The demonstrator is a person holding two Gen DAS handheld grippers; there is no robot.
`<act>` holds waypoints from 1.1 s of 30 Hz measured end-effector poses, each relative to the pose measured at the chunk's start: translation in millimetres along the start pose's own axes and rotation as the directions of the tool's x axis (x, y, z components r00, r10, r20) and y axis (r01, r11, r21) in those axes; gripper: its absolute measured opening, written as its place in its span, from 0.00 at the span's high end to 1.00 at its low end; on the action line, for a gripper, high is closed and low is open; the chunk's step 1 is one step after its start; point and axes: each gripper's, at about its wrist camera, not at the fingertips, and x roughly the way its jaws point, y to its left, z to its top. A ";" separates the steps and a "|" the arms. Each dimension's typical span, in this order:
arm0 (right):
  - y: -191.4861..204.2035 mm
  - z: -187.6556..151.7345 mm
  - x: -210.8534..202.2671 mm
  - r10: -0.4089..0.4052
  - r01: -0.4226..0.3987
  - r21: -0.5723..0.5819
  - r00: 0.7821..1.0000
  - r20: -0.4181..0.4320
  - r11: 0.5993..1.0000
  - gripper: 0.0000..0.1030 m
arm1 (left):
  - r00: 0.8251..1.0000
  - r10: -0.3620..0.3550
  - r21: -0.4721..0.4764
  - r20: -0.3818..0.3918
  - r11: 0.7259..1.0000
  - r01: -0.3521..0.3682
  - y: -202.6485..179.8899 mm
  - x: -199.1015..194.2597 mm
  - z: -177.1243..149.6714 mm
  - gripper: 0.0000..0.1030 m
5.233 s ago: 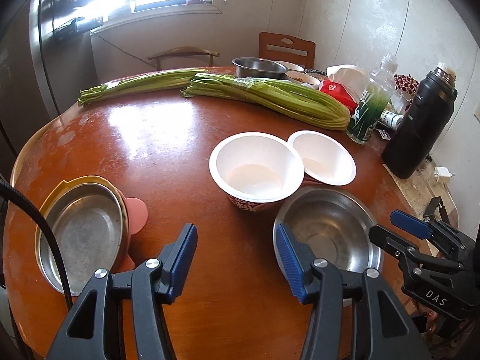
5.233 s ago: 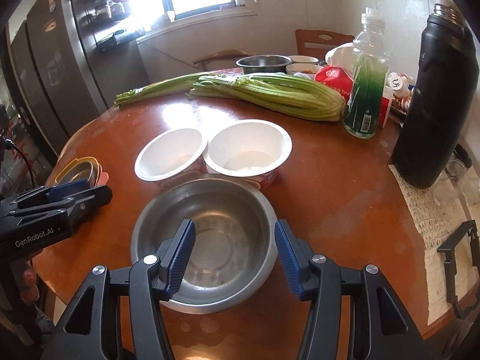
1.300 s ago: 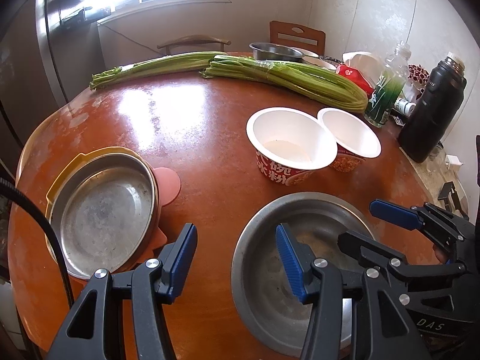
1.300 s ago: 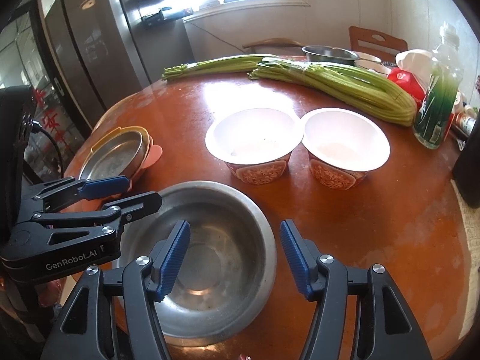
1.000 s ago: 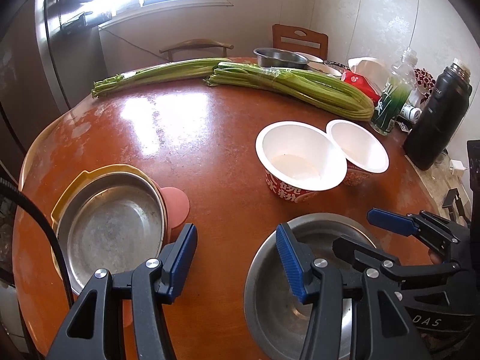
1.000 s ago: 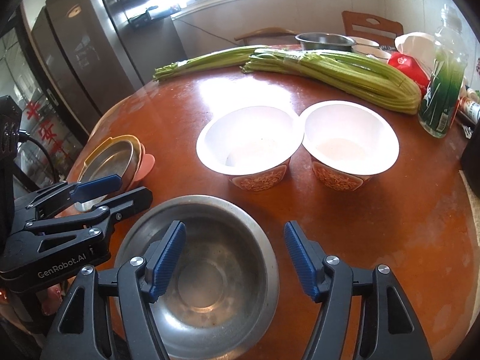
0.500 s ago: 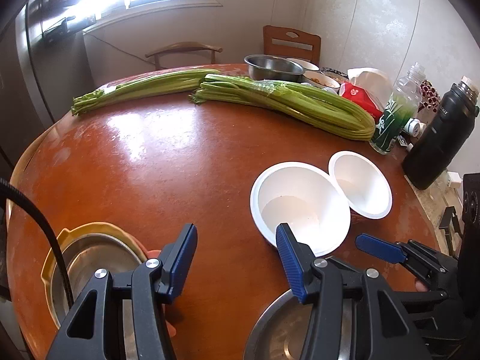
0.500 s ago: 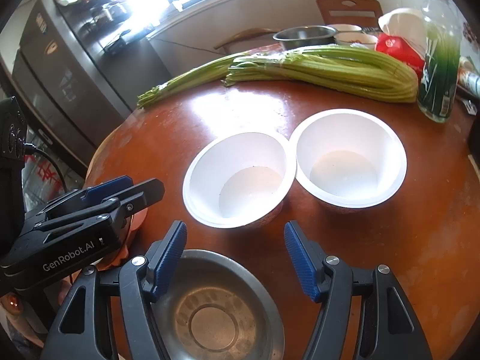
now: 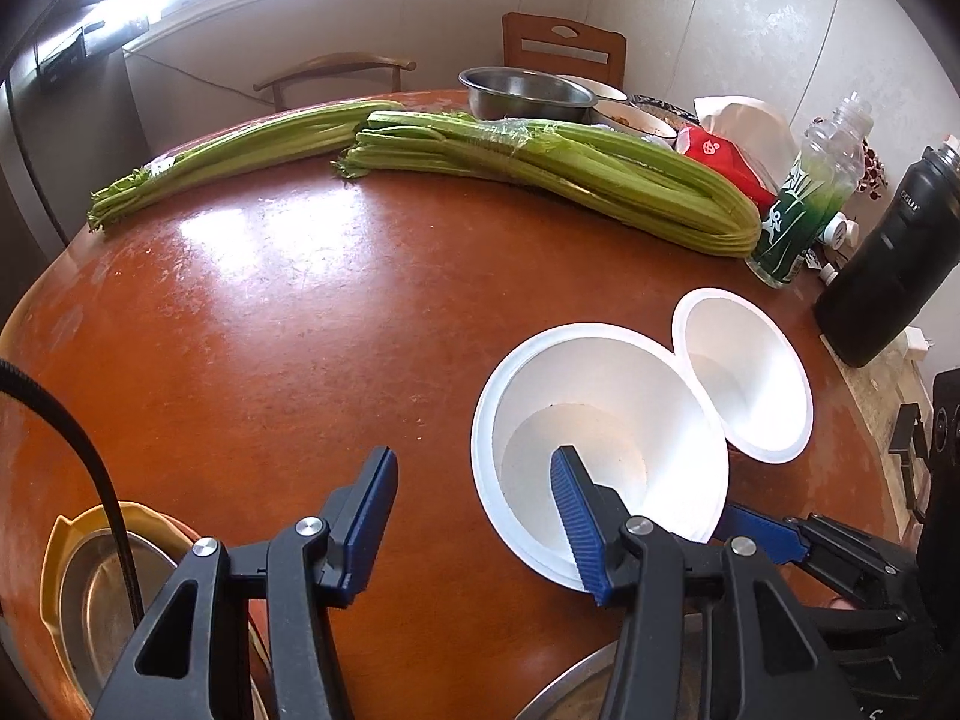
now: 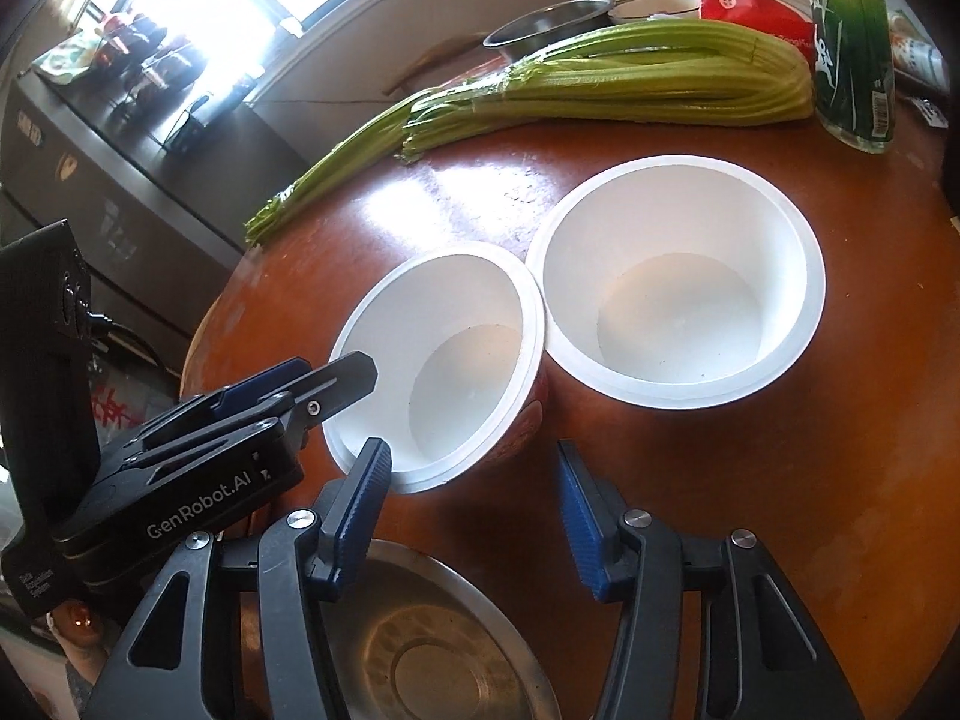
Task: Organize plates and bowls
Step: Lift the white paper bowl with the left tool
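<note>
Tilting steeply down, left gripper (image 9: 474, 498) straddles bowl (image 9: 600, 438) rim.

White letters on the black body of the left hand-held gripper (image 10: 327, 387) say "GenRobot.AI". Labels on the green bottle (image 10: 852, 54) and black flask (image 9: 888, 276) are too blurry to read.

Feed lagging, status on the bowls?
Left tongs open, astride near white bowl rim. Right tongs just closing, nothing between them. Second white bowl abuts.

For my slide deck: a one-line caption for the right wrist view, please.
Open right gripper above a steel bowl, facing two empty white bowls.
</note>
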 end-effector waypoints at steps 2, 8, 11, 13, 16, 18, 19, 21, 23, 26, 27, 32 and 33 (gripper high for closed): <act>1.4 0.4 0.5 0.000 0.000 -0.008 1.000 0.002 1.000 0.47 | 1.000 -0.013 -0.005 -0.006 1.000 0.013 1.0 1.9 0.1 0.53; 9.7 1.0 1.4 0.008 -0.008 -0.047 1.000 0.008 0.999 0.56 | 0.998 -0.063 -0.016 -0.022 0.998 0.063 3.1 5.5 -1.4 0.66; 14.1 1.0 0.2 0.013 -0.012 -0.066 1.000 0.014 0.998 0.57 | 0.997 -0.073 -0.021 -0.020 0.997 0.072 4.4 2.7 -2.9 0.70; 17.4 1.9 0.0 0.015 -0.013 -0.074 1.000 0.016 0.997 0.57 | 0.997 -0.077 -0.023 -0.013 0.997 0.077 5.6 0.2 -3.1 0.70; 21.0 2.4 -1.9 0.019 -0.017 -0.091 1.000 0.023 0.996 0.57 | 0.996 -0.088 -0.031 -0.008 0.996 0.087 8.3 -3.2 -3.1 0.70; 23.3 2.8 -2.5 0.027 -0.025 -0.097 0.999 0.023 0.995 0.57 | 0.996 -0.087 -0.031 0.002 0.996 0.087 9.6 -7.2 -3.9 0.70; 24.8 2.5 -3.2 0.028 -0.026 -0.101 0.999 0.023 0.995 0.57 | 0.996 -0.088 -0.032 0.003 0.996 0.088 10.4 -8.8 -4.3 0.70; 27.3 3.0 -4.0 0.031 -0.027 -0.113 0.999 0.028 0.993 0.57 | 0.996 -0.087 -0.035 0.009 0.996 0.088 11.6 -12.5 -5.0 0.70; 30.5 3.0 -5.5 0.034 -0.030 -0.120 0.999 0.031 0.992 0.57 | 0.996 -0.090 -0.039 0.014 0.995 0.091 12.9 -15.9 -5.7 0.70; 33.9 3.2 -6.5 0.034 -0.030 -0.127 0.999 0.033 0.991 0.57 | 0.996 -0.091 -0.036 0.021 0.995 0.092 14.2 -20.6 -7.0 0.70; 34.6 3.4 -6.4 0.033 -0.028 -0.131 0.999 0.035 0.991 0.57 | 0.995 -0.095 -0.038 0.020 0.995 0.095 14.4 -21.1 -7.4 0.70; 30.4 3.6 -4.2 0.024 -0.020 -0.114 0.999 0.035 0.993 0.57 | 0.995 -0.099 -0.034 0.010 0.995 0.099 12.2 -18.4 -8.1 0.70; 28.8 3.8 -3.8 0.022 -0.018 -0.107 0.999 0.036 0.994 0.57 | 0.994 -0.105 -0.035 0.006 0.994 0.105 11.5 -16.9 -7.9 0.70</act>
